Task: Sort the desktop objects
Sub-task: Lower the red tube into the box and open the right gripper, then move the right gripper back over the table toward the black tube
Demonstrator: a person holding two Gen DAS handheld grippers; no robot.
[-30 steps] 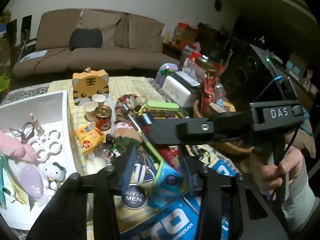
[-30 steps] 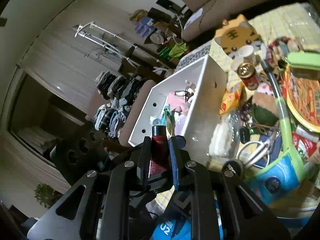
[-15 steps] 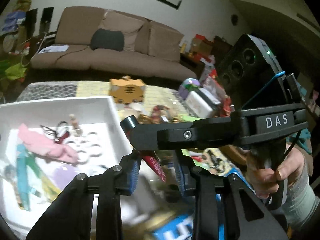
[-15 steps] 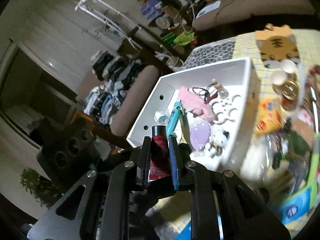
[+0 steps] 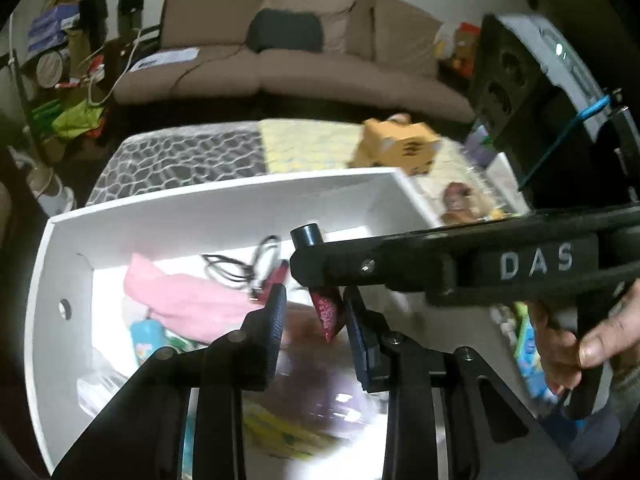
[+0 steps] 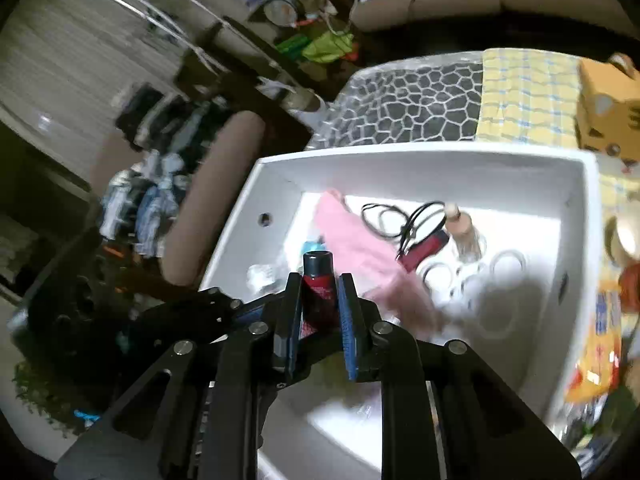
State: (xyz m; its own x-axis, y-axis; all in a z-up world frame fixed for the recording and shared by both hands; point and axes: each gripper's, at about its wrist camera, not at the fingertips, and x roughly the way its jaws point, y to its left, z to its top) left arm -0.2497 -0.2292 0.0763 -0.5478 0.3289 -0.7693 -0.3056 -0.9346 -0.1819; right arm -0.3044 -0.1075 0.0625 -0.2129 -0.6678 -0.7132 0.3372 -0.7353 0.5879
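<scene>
You held red tube point(image 6: 318, 292) clamped in right gripper point(image 6: 319, 320) above white bin point(image 6: 420, 156); left gripper point(image 5: 314, 334) empty, jaws narrowing. Next likely: lower, release.

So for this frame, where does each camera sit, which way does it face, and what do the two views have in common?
Left wrist: on the left gripper, looking down over the white bin toward the sofa; its own fingers, the right gripper and a hand show.
Right wrist: on the right gripper, looking down into the white bin; its own fingers pinch a red tube.
Shared: the bin, the red tube, the pink cloth, the tiger box.
</scene>
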